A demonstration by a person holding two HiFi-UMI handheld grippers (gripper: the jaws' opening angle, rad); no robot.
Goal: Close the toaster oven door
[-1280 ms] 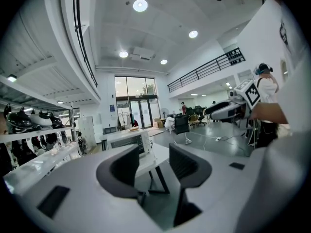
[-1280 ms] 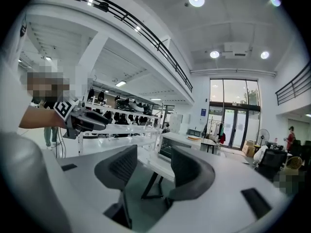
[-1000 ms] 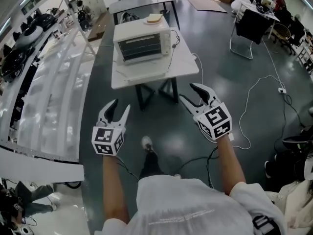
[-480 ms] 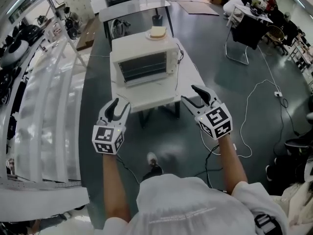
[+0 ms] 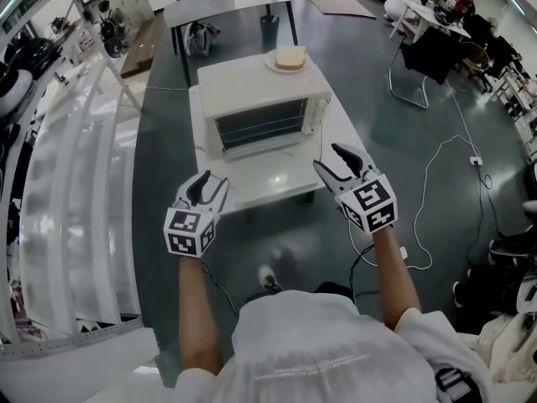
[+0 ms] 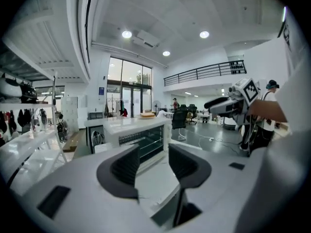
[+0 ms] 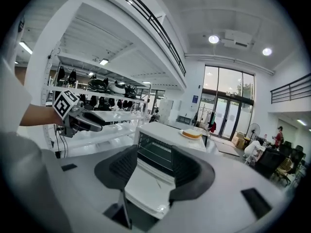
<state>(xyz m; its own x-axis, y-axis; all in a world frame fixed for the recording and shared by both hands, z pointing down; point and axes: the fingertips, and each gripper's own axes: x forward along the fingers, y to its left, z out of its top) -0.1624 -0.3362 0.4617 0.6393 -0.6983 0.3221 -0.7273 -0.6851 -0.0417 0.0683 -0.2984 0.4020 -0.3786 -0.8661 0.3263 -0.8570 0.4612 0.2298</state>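
Note:
A white toaster oven (image 5: pixel 264 107) stands on a white table (image 5: pixel 277 183) ahead of me. Its front shows the wire racks inside, and its door seems folded down flat in front. The oven (image 6: pixel 141 137) shows between the jaws in the left gripper view, and the oven (image 7: pixel 158 152) likewise in the right gripper view. My left gripper (image 5: pixel 208 187) is open and empty, short of the table's near left corner. My right gripper (image 5: pixel 340 162) is open and empty at the table's near right edge. Neither touches the oven.
A plate with a slice of bread (image 5: pixel 290 58) lies on the oven's top. White shelving (image 5: pixel 67 183) runs along the left. A second table (image 5: pixel 226 2) stands behind. A chair (image 5: pixel 424 49) and white cables (image 5: pixel 436 166) are on the floor at right.
I have stepped closer: the table and oven now sit nearer and larger, right in front of both grippers. Both grippers stay open and empty.

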